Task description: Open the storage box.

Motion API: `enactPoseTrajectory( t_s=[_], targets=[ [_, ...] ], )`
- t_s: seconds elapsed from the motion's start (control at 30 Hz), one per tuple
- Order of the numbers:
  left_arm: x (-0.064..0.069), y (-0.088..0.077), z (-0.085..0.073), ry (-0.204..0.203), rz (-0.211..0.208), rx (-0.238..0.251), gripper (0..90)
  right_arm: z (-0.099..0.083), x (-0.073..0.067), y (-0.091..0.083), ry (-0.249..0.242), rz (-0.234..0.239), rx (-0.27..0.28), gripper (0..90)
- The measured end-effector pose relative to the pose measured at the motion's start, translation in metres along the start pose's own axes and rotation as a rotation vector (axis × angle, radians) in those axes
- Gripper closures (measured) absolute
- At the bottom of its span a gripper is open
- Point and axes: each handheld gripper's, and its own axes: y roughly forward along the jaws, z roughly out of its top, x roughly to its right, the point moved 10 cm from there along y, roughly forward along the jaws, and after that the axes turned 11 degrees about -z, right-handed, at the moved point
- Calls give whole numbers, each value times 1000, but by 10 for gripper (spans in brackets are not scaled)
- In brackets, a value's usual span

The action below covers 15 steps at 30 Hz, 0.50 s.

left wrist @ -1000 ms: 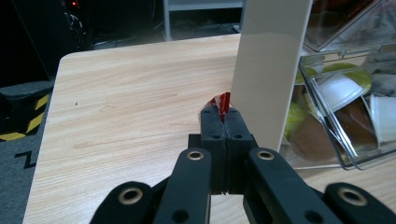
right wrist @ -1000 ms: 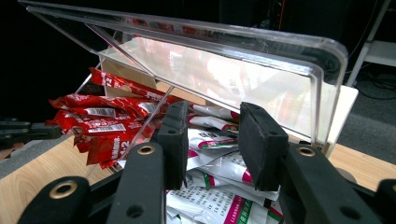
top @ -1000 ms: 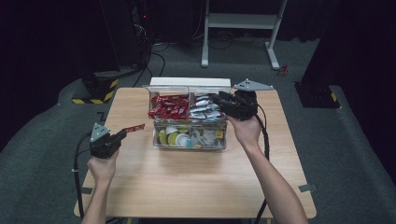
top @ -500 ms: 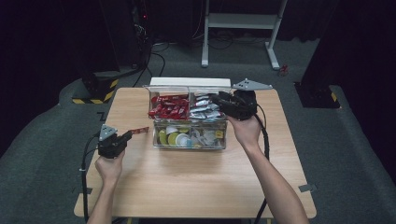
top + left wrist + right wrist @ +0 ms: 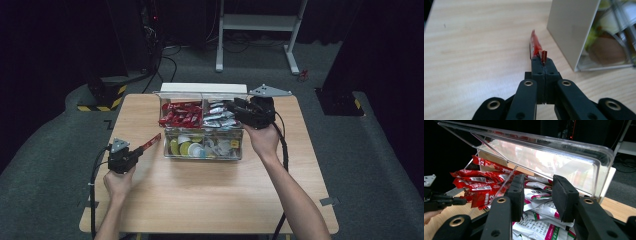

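Red sachet [image 5: 535, 46], pinched at its near end by the clenched left gripper [image 5: 543, 60], looks light, floppy and slippery; right gripper [image 5: 537, 195] hangs released.

Sachet [image 5: 149, 144] left of box [image 5: 202, 150]

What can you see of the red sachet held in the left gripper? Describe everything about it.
The red sachet is a long, narrow packet of glossy, crinkled foil-like wrap with some white print. The left gripper is shut on one crimped end; the rest sticks out beyond the jaws toward the clear organiser box, low over the wooden table. Whether its far tip touches the table cannot be told.
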Motion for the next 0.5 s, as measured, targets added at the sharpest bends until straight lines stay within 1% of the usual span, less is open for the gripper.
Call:
enactPoseTrajectory(
  t_s=[0.03, 0.1, 0.13, 0.17, 0.2, 0.23, 0.3, 0.37, 0.4, 0.43, 0.5],
  targets=[
    [-1, 0, -4, -9, 2, -13, 894, 0, 0, 0, -2, 1, 1, 622],
    [-2, 0, -8, -24, 0, -19, 894, 0, 0, 0, -2, 3, 4, 624],
    [-2, 0, -11, -26, 1, -28, 893, 1, 0, 0, 2, 5, -1, 623],
    [-4, 2, -15, -30, 9, -39, 893, 1, 0, 0, -11, 1, -2, 620],
    [-4, 2, -15, -30, 9, -39, 893, 1, 0, 0, -11, 1, -2, 620],
    [-6, 4, -18, -42, 11, -48, 893, 0, 0, 0, -15, 0, -1, 618],
    [-7, 6, -23, -63, 13, -63, 891, 1, 0, -1, -7, 2, -7, 617],
    [-7, 6, -25, -53, 19, -73, 891, 2, 0, -1, -11, -2, -19, 613],
    [-7, 7, -28, -55, 19, -75, 890, 2, 0, -1, -15, -4, -23, 611],
    [-8, 8, -29, -57, 21, -79, 889, 2, -1, -2, -24, -8, -17, 609],
    [-11, 10, -34, -56, 33, -94, 886, 2, 0, -4, -18, -10, -8, 610]
  ],
)
